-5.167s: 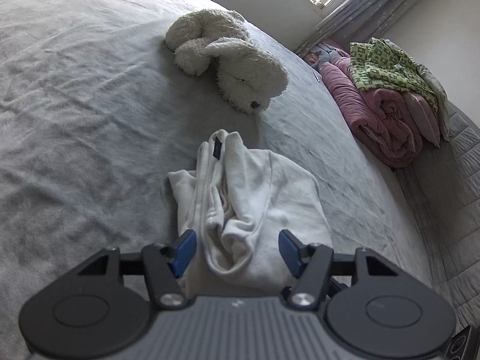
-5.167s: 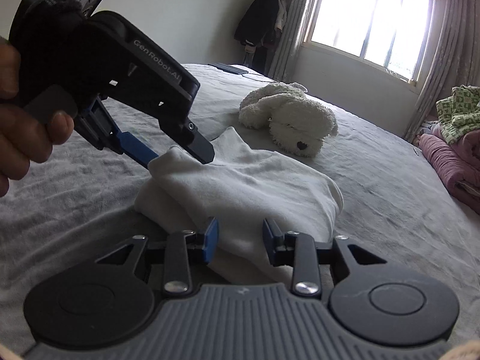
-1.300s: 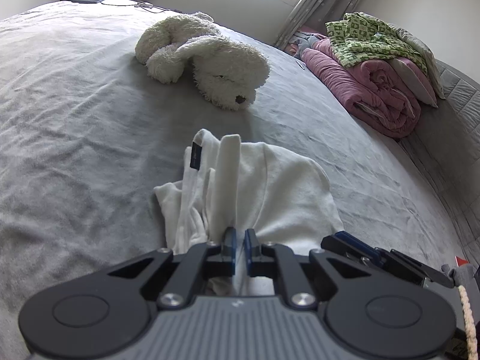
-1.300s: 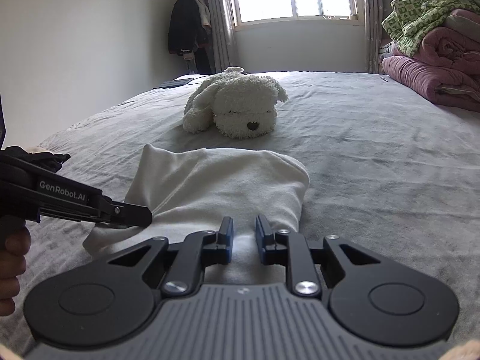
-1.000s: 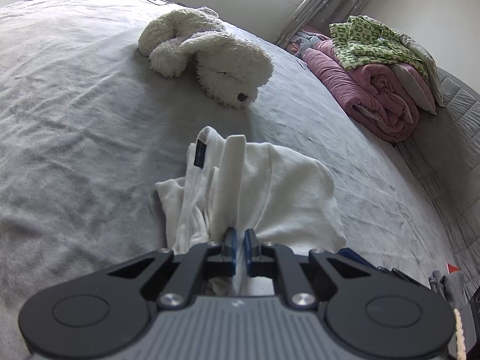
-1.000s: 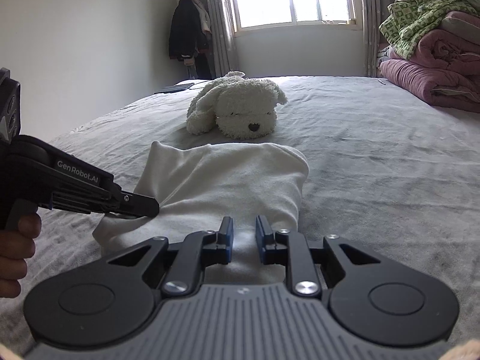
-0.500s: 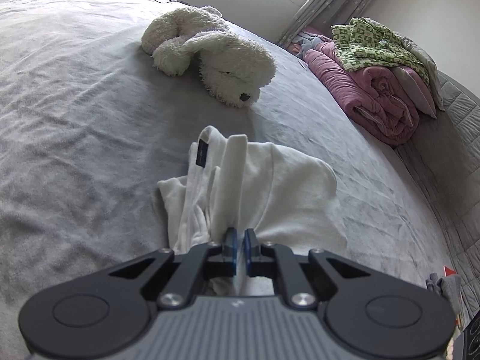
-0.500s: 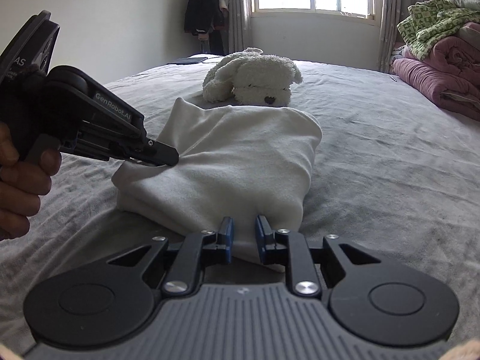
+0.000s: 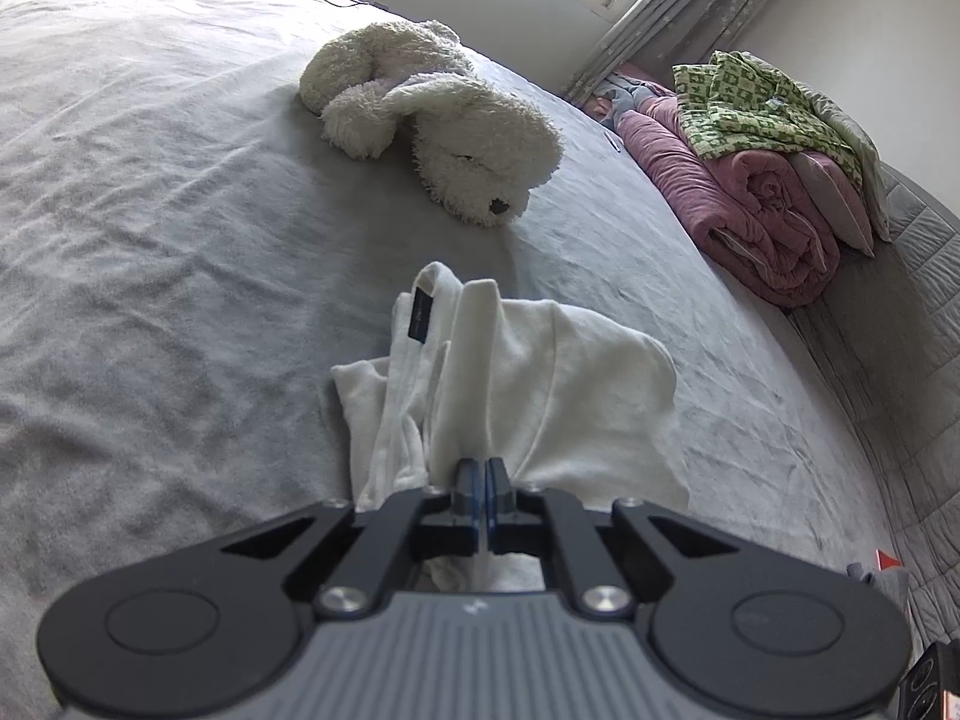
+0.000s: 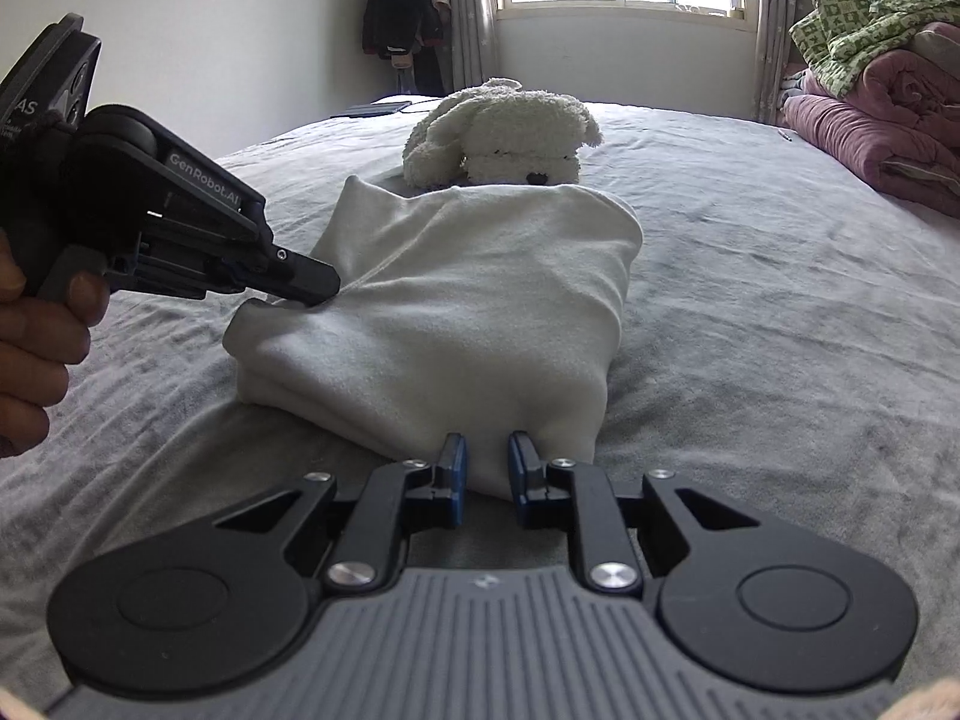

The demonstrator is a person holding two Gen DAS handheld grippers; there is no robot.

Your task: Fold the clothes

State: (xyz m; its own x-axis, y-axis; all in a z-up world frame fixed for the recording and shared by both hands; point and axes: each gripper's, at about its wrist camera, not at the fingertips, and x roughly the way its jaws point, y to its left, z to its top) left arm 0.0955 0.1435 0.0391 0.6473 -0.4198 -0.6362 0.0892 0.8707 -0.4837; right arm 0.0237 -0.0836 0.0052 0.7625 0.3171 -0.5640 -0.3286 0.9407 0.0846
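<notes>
pinching the garment point(image 9: 540, 378), left gripper point(image 9: 480, 495) jaws clamped, right gripper point(image 10: 486, 468) jaws narrowly around its hem; lifting unevenly could undo folds.

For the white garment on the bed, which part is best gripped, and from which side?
The near hem of the white garment, approached from the side nearest the person. There the folded layers end in bunched edges thin enough to pinch, while the far end is a rounded fold. Both grippers already pinch there: the left gripper on a raised ridge, the right gripper on the near edge.
</notes>
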